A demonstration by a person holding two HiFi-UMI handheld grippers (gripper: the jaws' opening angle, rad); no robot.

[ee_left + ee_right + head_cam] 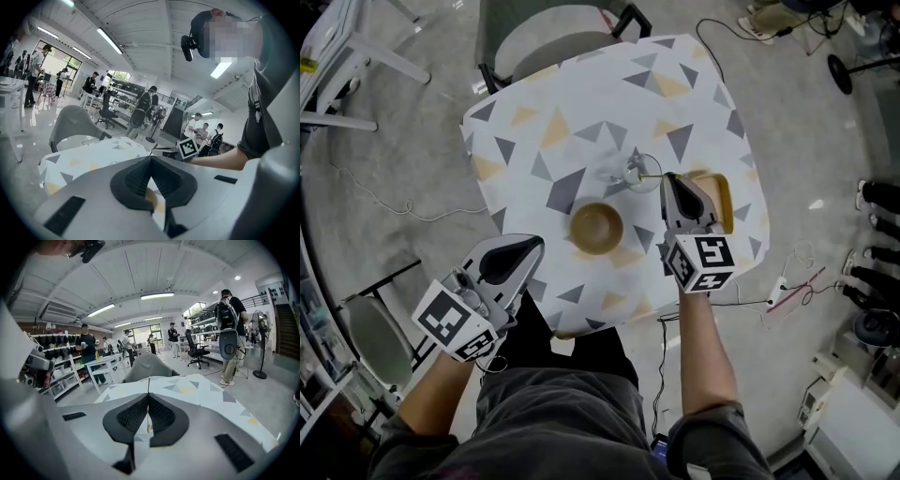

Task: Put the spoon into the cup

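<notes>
Patterned table (544, 94): brown cup (596, 228) at centre. Right gripper (668, 180) at 2 o'clock pinches spoon (652, 177), lifted, not yet in cup. Left gripper (534, 247) at 7 o'clock closed, empty.

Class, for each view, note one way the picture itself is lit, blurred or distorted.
Head view: even light, no harsh glare on the table. Left gripper view: fisheye, black corners, glaring ceiling lights. Right gripper view: same fisheye; fingers slightly soft, spoon a thin sliver.
</notes>
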